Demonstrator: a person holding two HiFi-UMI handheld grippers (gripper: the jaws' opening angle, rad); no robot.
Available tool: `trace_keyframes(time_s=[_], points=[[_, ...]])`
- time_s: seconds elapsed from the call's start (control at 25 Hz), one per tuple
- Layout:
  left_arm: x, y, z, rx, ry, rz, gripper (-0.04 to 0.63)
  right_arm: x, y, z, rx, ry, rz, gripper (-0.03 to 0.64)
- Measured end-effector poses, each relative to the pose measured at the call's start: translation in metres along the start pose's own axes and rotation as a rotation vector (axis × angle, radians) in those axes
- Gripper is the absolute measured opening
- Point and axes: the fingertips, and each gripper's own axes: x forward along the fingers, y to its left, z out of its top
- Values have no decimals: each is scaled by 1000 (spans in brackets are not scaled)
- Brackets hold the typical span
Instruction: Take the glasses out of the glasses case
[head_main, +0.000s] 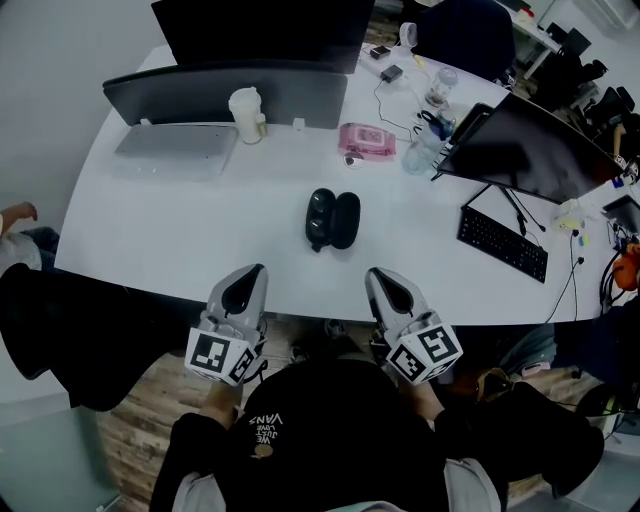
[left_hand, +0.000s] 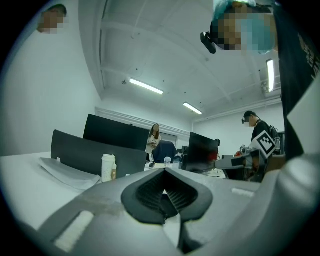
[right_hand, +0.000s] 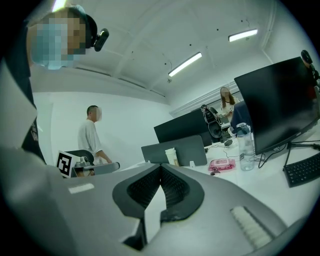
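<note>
Ceiling strip lights (left_hand: 146, 86) give cool, even brightness; fisheye bending and black corners ring both gripper views.

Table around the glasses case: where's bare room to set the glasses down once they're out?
Widest bare patch: left of the glasses case, between the laptop and the near edge of the table. A smaller one lies right of the case, short of the keyboard. The back right is crowded: pink pack, bottle, monitor.

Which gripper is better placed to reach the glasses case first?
Right, marginally: the right gripper sits nearer the open glasses case than the left gripper; both are shut and empty.
</note>
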Motion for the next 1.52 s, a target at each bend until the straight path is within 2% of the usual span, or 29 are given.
trace_keyframes(time_s=[0.52, 1.2, 1.52], points=[[75, -2, -12, 16, 44, 35, 0, 18, -60, 14, 28, 1, 39, 0], [147, 10, -38, 18, 123, 61, 0, 50, -104, 24, 45, 17, 86, 0], [177, 14, -70, 18, 220, 60, 0, 63, -121, 23, 66, 28, 99, 0]])
